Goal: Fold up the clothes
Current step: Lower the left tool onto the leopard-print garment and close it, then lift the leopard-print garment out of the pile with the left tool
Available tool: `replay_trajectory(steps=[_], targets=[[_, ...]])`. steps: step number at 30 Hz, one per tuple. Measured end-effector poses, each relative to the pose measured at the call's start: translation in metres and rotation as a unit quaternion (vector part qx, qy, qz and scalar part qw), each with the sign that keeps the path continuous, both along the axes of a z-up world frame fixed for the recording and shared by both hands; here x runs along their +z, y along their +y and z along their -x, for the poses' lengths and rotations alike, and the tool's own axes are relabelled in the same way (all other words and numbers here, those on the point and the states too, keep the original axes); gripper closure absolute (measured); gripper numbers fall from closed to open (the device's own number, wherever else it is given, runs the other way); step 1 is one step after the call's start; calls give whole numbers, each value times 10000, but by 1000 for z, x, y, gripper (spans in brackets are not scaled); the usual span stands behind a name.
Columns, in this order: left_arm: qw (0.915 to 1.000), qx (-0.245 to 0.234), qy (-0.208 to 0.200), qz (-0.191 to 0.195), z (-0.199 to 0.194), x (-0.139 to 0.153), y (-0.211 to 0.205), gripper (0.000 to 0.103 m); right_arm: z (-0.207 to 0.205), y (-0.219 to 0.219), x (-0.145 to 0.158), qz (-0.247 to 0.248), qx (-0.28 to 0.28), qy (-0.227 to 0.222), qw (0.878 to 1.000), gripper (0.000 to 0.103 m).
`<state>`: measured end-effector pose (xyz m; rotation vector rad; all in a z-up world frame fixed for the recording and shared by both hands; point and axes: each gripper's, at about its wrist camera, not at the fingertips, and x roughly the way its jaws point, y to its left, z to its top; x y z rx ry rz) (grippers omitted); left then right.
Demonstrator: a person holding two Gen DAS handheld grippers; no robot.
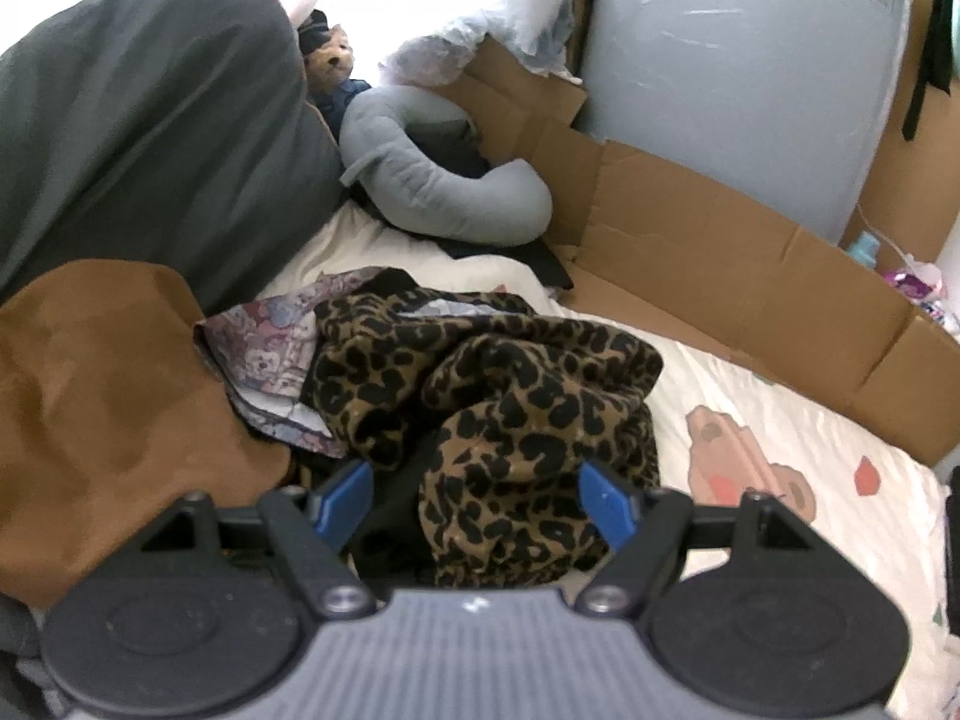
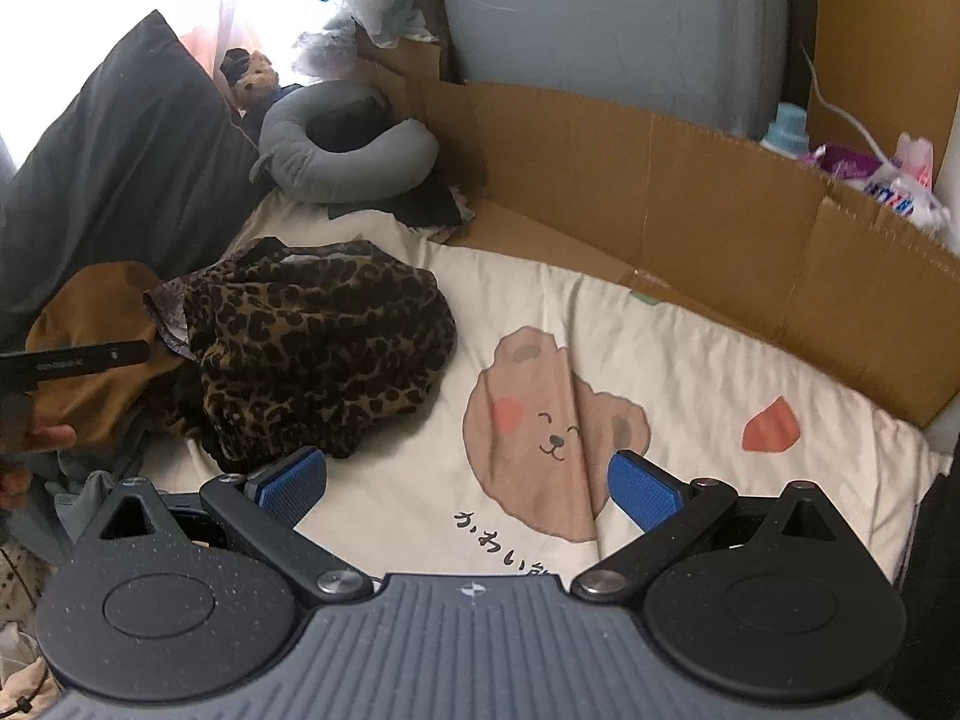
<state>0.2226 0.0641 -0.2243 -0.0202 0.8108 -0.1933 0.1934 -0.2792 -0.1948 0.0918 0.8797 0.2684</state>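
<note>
Bedspread point(image 2: 690, 372) under seemingly crumpled leopard-print garment point(image 1: 498, 396)

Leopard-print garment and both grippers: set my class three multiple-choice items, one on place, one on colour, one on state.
1. Where does the leopard-print garment lie?
A. on the cream bear-print blanket
B. inside the cardboard
C. on the grey neck pillow

2. What colour are the gripper pads?
A. red
B. blue
C. green

3. How does the right gripper stand?
A. shut on the garment
B. shut on nothing
C. open, with nothing held

Key: 1 A, the garment is heaped on the blanket near its left edge; 2 B, both pads show blue; 3 C, only blanket shows between the spread fingers.
</note>
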Motion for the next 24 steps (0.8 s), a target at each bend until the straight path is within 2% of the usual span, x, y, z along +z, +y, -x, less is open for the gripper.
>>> replay_trajectory(steps=[4, 10, 15, 18, 21, 23, 24], targets=[[10000, 5, -2, 16, -9, -20, -2, 25, 3, -7, -18, -144, 13, -7, 9999, 0], [9996, 5, -222, 173, -25, -32, -8, 25, 6, -16, -53, -291, 21, 48, 9996, 0], [9994, -285, -219, 13, -35, -53, -18, 26, 7, -23, -82, -422, -246, 347, 9982, 0], [9994, -321, -107, -55, -39, -70, -21, 28, 12, -21, -90, -372, -158, 380, 9985, 0], [9994, -306, -5, -160, -42, -83, -25, 39, 14, -20, -94, -374, -94, 393, 9985, 0], [9993, -268, 77, -235, -44, -91, -28, 63, 14, -22, -95, -407, -113, 397, 9983, 0], [9997, -170, 86, -181, -44, -92, -27, 69, 13, -23, -95, -415, -123, 395, 9983, 0]])
